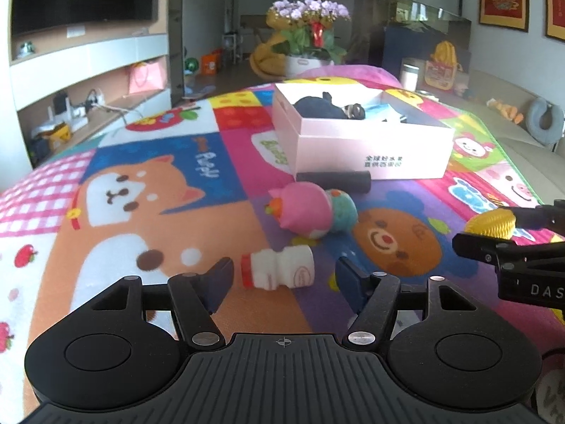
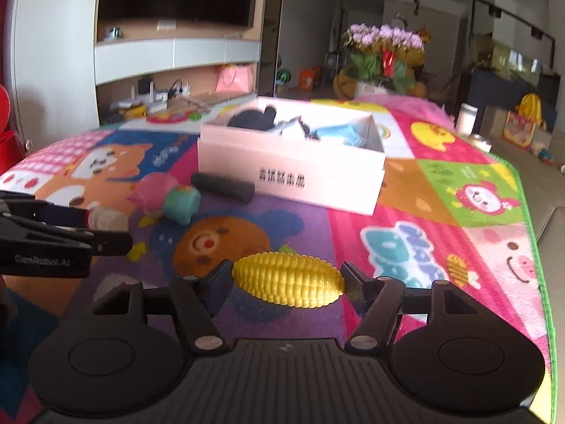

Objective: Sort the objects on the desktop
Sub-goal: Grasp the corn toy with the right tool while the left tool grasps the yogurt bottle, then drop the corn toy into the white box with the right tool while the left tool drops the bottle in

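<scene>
Holding the yellow plastic corn cob (image 2: 287, 280) end to end, your right claw (image 2: 286, 282) was clamped on it above the colourful cartoon-print mat (image 2: 459, 162). Your left claw (image 1: 284, 277) stood apart around the small white toy bottle with a red cap (image 1: 278, 271), pads seemingly not yet touching. That lengthwise grip on tapered ends could let the cob slip before reaching the pale pink cardboard box (image 2: 289, 176).

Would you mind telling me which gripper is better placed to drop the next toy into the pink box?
Right. The right gripper already clamps the toy corn, facing the pink box. The left gripper only brackets the white bottle, with gaps showing.
</scene>
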{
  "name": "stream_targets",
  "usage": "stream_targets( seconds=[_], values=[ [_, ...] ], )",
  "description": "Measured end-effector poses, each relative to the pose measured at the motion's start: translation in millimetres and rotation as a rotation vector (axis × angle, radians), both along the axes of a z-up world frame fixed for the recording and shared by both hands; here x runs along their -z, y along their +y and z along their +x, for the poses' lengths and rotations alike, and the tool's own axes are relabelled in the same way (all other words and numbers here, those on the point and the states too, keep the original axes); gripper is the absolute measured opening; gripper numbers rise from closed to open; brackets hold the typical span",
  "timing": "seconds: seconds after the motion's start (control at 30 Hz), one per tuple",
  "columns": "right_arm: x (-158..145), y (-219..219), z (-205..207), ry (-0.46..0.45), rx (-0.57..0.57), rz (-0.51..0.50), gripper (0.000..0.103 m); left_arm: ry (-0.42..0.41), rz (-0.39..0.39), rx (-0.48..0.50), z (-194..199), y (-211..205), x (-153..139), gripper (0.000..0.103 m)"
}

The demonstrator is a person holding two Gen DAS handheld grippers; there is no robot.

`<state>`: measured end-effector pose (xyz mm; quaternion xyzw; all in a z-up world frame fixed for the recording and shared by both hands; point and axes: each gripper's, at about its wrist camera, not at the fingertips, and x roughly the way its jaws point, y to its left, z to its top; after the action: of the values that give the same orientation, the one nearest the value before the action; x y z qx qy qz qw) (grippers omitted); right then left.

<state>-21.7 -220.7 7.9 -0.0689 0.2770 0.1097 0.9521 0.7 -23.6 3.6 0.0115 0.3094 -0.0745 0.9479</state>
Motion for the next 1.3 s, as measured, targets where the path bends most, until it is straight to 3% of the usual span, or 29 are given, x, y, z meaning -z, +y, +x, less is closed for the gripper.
stream_targets(
  seconds=[0.07, 0.2, 0.43, 0.6, 0.73, 0.8, 0.87, 0.97, 1.03, 1.07, 1.1, 1.23, 1.3],
  values=[
    [0, -2, 2, 0.009, -0.006, 0.013, 0.067, -0.003, 0.016, -0.001, 1, -1, -1, 0.065],
    [0, -4, 4, 0.023, -0.006, 0.030, 0.067, 0.020, 0.027, 0.015, 3, -3, 3, 0.048],
    [-7, -10, -1, 0.033, -0.001, 0.035, 0.067, -0.020, 0.049, 0.113, -13, -13, -16, 0.048],
    [-40, -30, -20, -0.052, 0.025, 0.055, 0.067, -0.117, 0.042, 0.179, -13, -22, -58, 0.048],
    [-77, -38, -11, -0.203, 0.072, 0.037, 0.067, -0.207, 0.017, 0.190, 29, -29, -99, 0.048],
    [-94, -40, 6, -0.285, 0.096, 0.021, 0.067, -0.224, -0.056, 0.185, 66, -33, -119, 0.048],
    [-106, -42, 30, -0.298, 0.111, 0.034, 0.067, -0.251, -0.122, 0.190, 104, -39, -138, 0.048],
    [-118, -37, 66, -0.310, 0.101, 0.033, 0.067, -0.211, -0.224, 0.161, 160, -35, -158, 0.066],
    [-125, -33, 91, -0.298, 0.101, 0.057, 0.067, -0.201, -0.274, 0.112, 171, -18, -164, 0.086],
    [-128, -32, 104, -0.285, 0.101, 0.075, 0.067, -0.212, -0.273, 0.093, 167, -8, -163, 0.090],
    [-130, -31, 115, -0.273, 0.100, 0.093, 0.067, -0.229, -0.250, 0.066, 159, 2, -159, 0.097],
    [-131, -23, 158, -0.217, 0.091, 0.163, 0.067, -0.255, -0.110, -0.044, 121, 37, -128, 0.097],
    [-128, -12, 182, -0.175, 0.077, 0.200, 0.067, -0.237, -0.094, -0.073, 104, 51, -111, 0.098]
  ],
)
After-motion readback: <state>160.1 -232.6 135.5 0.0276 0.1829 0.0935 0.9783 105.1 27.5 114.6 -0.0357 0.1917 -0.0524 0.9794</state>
